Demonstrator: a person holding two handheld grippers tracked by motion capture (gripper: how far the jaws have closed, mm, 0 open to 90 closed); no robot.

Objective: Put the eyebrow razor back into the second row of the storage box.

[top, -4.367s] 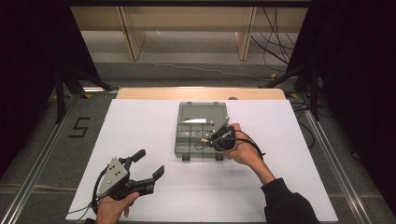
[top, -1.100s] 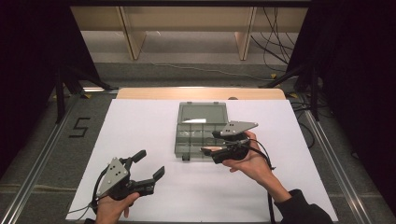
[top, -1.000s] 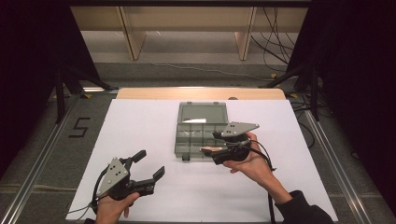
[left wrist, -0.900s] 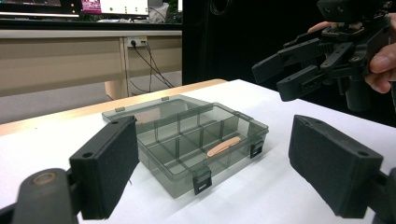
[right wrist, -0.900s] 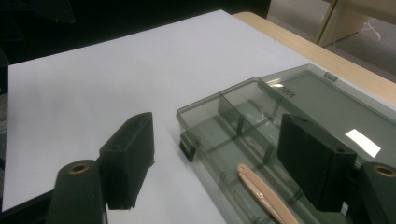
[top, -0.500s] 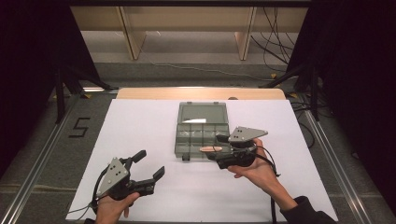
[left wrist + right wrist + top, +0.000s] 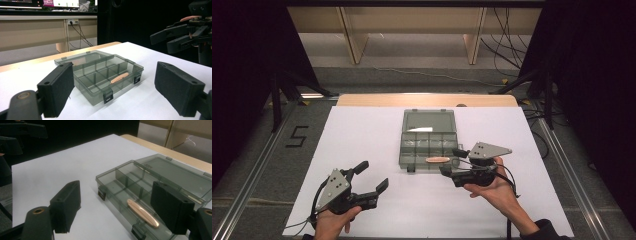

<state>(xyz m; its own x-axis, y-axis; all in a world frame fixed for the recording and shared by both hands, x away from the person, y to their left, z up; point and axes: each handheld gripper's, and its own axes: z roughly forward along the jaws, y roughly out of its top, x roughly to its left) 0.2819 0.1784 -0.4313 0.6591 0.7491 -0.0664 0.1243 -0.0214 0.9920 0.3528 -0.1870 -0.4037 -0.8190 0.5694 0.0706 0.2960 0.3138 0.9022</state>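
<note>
- White table (image 7: 362, 135) fills mid frame; open box (image 7: 428, 138) sits at centre.
- Thin clip (image 7: 437, 160) lies in its front slot: likely light, stiff, slippery; pinch its middle.
- Left gripper (image 7: 371, 178), right gripper (image 7: 452, 161): both spread wide, holding nothing.

White table (image 7: 362, 135) carrying an open compartment box (image 7: 428, 139)
</note>
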